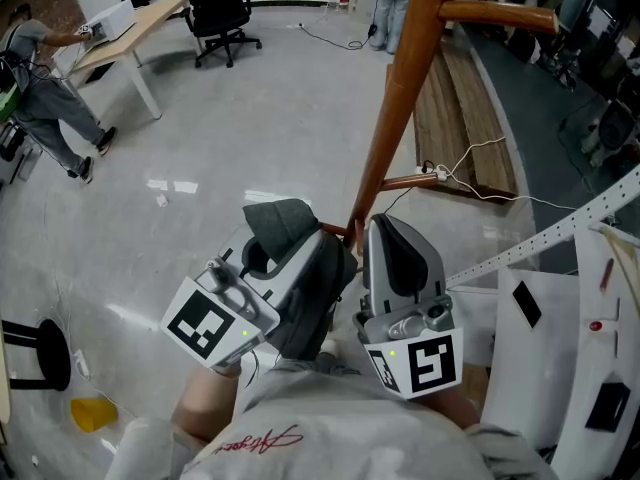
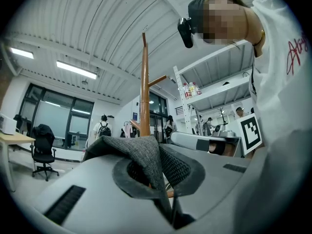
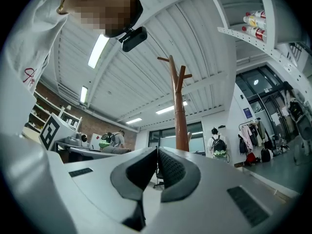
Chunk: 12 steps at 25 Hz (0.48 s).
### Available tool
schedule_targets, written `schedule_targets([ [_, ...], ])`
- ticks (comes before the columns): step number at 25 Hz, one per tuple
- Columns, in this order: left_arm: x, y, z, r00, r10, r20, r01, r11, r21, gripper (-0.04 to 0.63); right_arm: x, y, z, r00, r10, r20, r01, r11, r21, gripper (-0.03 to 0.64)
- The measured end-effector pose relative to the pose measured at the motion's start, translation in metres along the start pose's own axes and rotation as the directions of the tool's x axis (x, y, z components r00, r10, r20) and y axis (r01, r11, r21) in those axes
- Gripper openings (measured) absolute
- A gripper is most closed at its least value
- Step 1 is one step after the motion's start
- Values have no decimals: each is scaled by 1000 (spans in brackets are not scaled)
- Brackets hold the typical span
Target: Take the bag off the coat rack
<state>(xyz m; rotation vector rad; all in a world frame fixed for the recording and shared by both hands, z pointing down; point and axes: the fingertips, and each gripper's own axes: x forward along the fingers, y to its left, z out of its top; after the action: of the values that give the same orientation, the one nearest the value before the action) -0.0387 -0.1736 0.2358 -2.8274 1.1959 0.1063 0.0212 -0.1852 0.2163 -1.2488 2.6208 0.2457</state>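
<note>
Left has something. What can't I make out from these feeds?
- Bag body: left gripper view shows only grey fabric in the left gripper; its jaws block the rest.
- Coat rack foot: head view, behind the left gripper.
- Rack top: head view, cut by the top edge.

Office chair (image 1: 222,13) beside desk (image 1: 130,30)

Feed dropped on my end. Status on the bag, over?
Left gripper shut on grey bag fabric. Right gripper shut, empty. Coat rack pole close ahead; can't tell if bag is off its peg.
</note>
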Motion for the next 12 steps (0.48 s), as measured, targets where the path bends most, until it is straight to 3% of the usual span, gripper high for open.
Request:
schedule_targets([
  [7, -8, -9, 6, 999, 38, 36, -38, 999, 18, 37, -11, 6, 5, 999, 34, 20, -34, 999, -3, 20],
  [12, -18, -23, 7, 999, 22, 48, -23, 1000, 19, 37, -25, 14, 6, 1000, 18, 11, -17, 1000, -8, 20],
])
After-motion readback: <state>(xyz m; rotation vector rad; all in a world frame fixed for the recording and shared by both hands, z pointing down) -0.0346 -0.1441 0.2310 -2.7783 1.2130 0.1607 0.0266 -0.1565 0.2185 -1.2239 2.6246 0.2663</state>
